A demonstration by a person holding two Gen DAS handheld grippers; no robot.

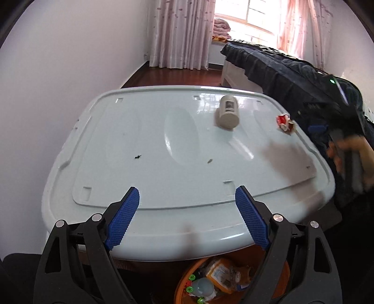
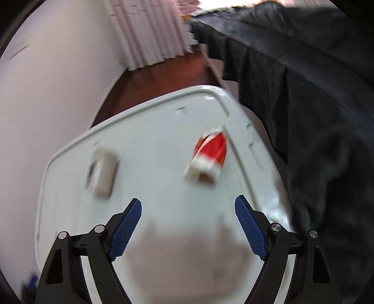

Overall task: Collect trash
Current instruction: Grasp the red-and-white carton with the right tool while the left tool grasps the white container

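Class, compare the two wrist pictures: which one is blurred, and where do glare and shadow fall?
Right wrist view: motion blur smears the red wrapper and beige cup; a soft shadow lies on the white lid. Left wrist view: mostly sharp, window glare streaks the lid, the window is overexposed, only the hand is blurred.

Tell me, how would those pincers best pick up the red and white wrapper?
Probably from above, fingers either side of the wrapper's crumpled middle. It lies flat near the table's right edge, apart from the cup, and the open right gripper looks wide enough to straddle it.
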